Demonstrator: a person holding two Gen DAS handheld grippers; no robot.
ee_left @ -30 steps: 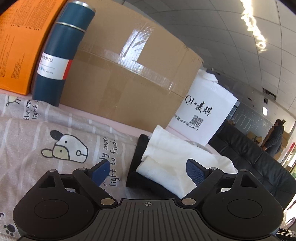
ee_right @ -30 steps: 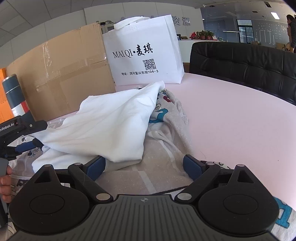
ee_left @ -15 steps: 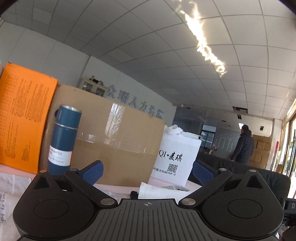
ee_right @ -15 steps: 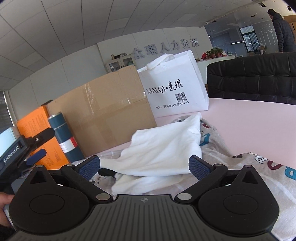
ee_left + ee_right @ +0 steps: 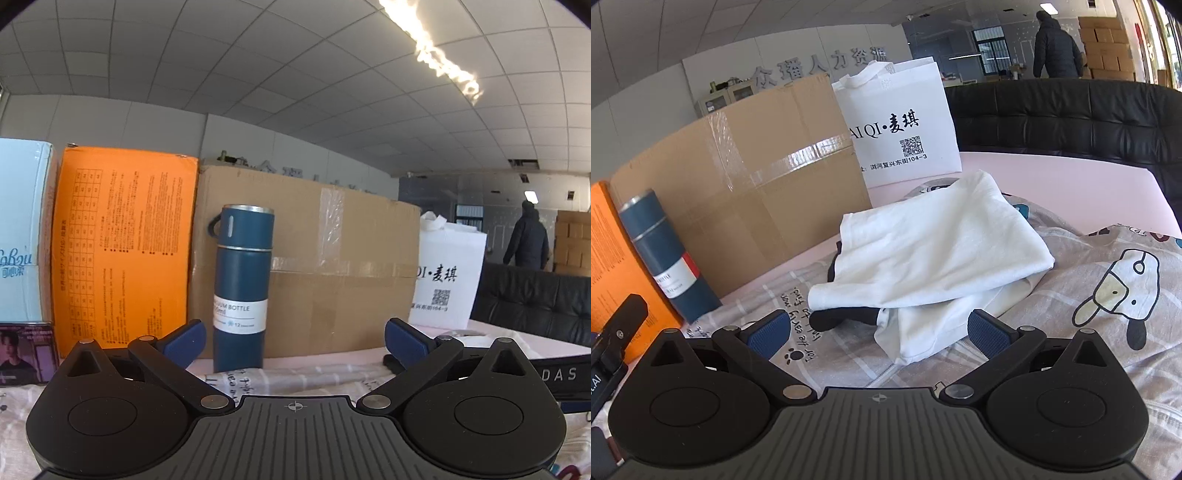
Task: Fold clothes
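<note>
A folded white garment point(image 5: 934, 251) lies on a black garment point(image 5: 846, 317), both on a grey cartoon-print cloth point(image 5: 1108, 295) spread over the pink table. My right gripper point(image 5: 879, 334) hangs open just short of the white garment's near corner, nothing between its blue pads. My left gripper point(image 5: 293, 339) is open too, pointing level over the printed cloth point(image 5: 295, 376) toward the boxes; it holds nothing. In the right wrist view a part of the left gripper's body point(image 5: 613, 339) shows at the left edge. The white garment point(image 5: 476, 338) is barely visible in the left wrist view.
Along the table's back stand a blue vacuum bottle point(image 5: 242, 288), an orange box point(image 5: 122, 247), a large cardboard box point(image 5: 332, 266) and a white shopping bag point(image 5: 901, 122). A black sofa point(image 5: 1071, 118) runs behind the table. A person point(image 5: 1056, 48) stands far off.
Both grippers drew back from the clothes and lifted. The left view swung up from the cloth to the boxes and ceiling. The right gripper left the white garment folded on the pile; both jaws widened slightly.
</note>
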